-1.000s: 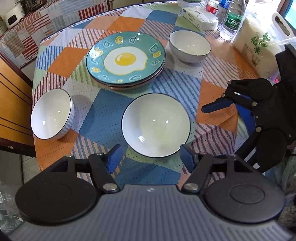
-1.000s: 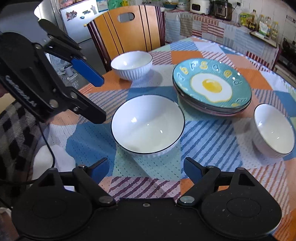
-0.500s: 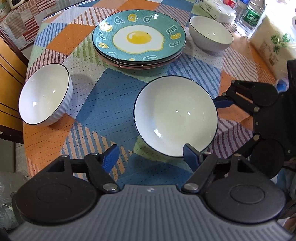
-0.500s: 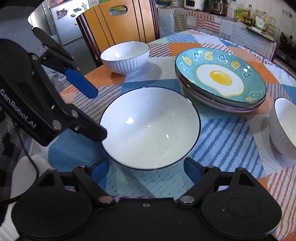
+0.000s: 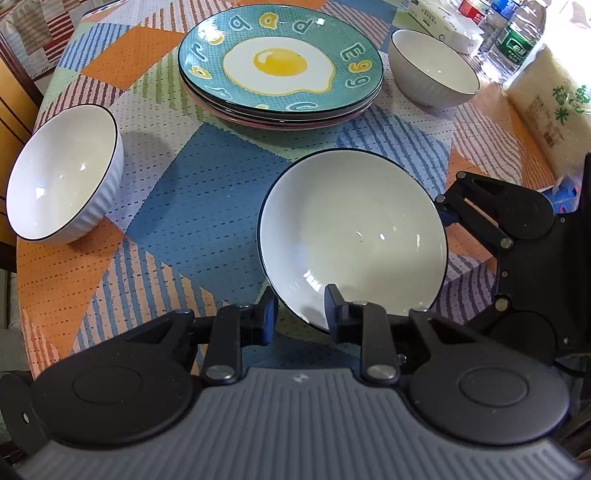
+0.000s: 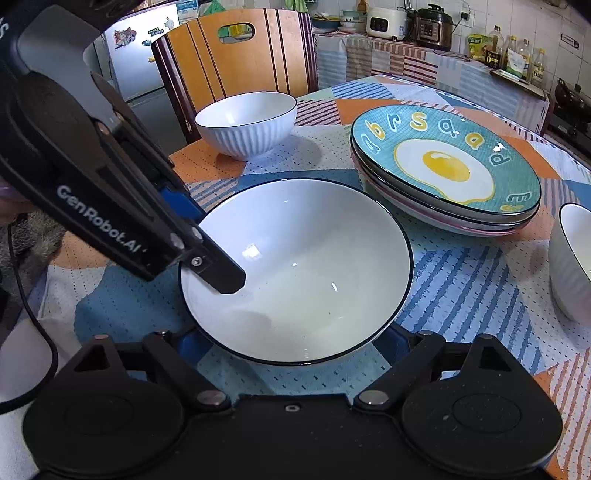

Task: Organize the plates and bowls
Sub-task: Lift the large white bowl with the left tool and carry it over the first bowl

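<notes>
A large white bowl with a dark rim sits on the patterned tablecloth. My left gripper is closing on its near rim, one finger inside and one outside, pads against the wall. The right wrist view shows that inner finger lying inside the large bowl. My right gripper is open, with its fingers astride the bowl's near edge and partly hidden under the rim. Behind are stacked egg-pattern plates and two small white bowls, one left and one right.
A rice bag, water bottles and a tissue pack crowd the table's far right. A wooden chair stands behind the small ribbed bowl. The table edge runs close by my left gripper.
Both grippers have come down closer to the large bowl. The left gripper's jaws went from wide apart to closed over the bowl's rim. The right gripper's fingers now flank the bowl.
</notes>
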Available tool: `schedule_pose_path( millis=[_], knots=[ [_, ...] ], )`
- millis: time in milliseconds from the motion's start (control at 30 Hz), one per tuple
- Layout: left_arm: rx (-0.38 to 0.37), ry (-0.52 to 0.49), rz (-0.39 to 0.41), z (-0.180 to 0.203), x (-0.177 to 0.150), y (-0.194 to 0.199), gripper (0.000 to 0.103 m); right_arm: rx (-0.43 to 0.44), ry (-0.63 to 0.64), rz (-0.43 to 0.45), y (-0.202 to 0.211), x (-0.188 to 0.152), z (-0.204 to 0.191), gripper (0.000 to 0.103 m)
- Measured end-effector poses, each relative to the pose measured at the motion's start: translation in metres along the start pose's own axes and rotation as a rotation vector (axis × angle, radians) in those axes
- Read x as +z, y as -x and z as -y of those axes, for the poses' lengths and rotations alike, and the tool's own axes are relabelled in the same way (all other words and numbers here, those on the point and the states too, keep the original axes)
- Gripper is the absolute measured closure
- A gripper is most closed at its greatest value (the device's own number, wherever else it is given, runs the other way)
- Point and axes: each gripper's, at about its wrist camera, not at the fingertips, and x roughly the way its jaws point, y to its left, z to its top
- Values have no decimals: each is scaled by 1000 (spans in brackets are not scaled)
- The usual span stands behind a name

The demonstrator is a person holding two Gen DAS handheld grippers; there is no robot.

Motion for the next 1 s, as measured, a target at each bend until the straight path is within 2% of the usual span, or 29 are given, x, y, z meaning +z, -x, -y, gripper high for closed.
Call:
schedule_pose_path(
  millis=[233, 467, 667, 1000],
  knots=[
    [41, -5, 2, 7, -2, 1, 78, -10, 13, 4, -1, 1, -3, 10],
    [53, -58, 8, 23, 2, 16, 78, -13, -4, 30, 13, -3, -1, 10],
    [32, -97, 2, 38, 13, 32, 78, -34, 12, 47, 37, 1, 3, 10],
    [17, -136, 61, 71, 51, 57, 78, -116, 10, 82, 83, 15, 29, 10]
  ],
)
